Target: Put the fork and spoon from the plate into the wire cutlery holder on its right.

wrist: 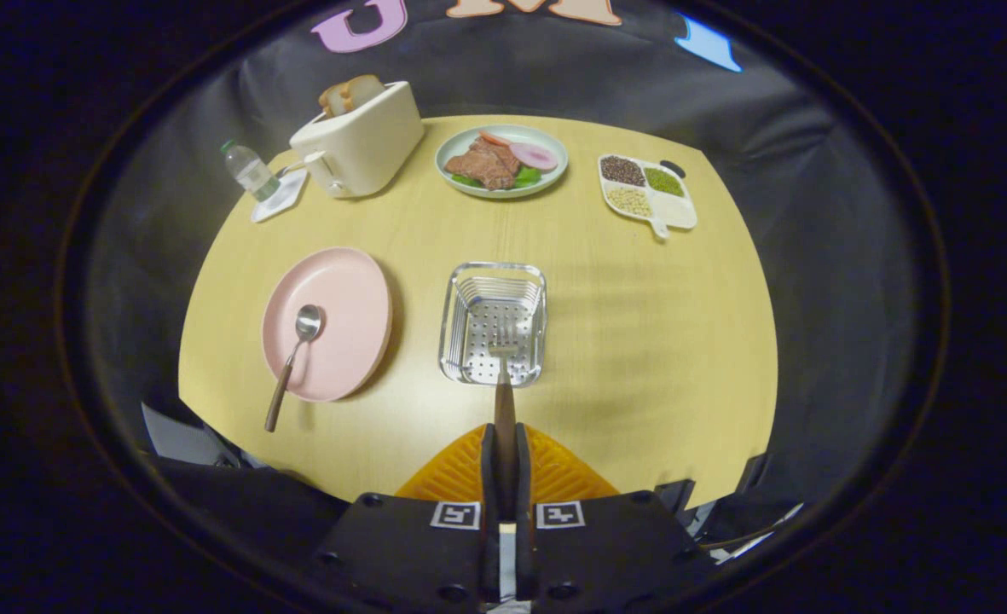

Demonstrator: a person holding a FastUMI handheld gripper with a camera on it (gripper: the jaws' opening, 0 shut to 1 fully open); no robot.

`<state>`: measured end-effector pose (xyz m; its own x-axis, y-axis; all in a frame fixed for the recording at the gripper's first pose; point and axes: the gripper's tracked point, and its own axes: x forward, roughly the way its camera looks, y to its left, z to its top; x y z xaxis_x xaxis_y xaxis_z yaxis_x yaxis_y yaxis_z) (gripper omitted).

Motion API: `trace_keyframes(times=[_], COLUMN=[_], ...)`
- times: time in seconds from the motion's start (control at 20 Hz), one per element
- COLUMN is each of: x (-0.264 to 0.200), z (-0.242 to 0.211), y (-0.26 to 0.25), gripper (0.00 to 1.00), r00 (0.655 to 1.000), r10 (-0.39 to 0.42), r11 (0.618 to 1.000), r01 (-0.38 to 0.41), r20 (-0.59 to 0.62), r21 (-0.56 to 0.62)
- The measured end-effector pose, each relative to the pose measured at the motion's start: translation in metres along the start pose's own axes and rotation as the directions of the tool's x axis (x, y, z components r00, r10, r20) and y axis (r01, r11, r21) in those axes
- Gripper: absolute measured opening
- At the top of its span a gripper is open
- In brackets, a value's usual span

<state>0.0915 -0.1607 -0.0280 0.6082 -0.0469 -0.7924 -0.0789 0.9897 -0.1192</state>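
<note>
We see our tool (504,456) squeezed tight on the brown handle of the fork (503,375), one finger on each side. The fork sticks out ahead of the fingers, and its prongs are over the shiny wire cutlery holder (455,294) on the table (639,341). To the left of the holder sits the pink plate (350,290). The spoon (294,354) lies on it, with its handle poking out over the near rim.
</note>
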Motion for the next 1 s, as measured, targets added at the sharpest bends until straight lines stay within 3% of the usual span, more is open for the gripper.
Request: trace_keyframes(times=[0.3,0.55,1.0], x=[0.003,-0.005,-0.038], z=[0.008,0.008,0.018], y=[0.000,-0.007,0.003], gripper=[0.18,1.00,1.00], r00=[1.000,0.994,0.957], r10=[-0.011,-0.051,-0.046], r11=[1.000,0.998,0.994], r01=[0.011,0.054,0.017], r20=[0.019,0.095,0.286], r21=[-0.012,-0.025,0.104])
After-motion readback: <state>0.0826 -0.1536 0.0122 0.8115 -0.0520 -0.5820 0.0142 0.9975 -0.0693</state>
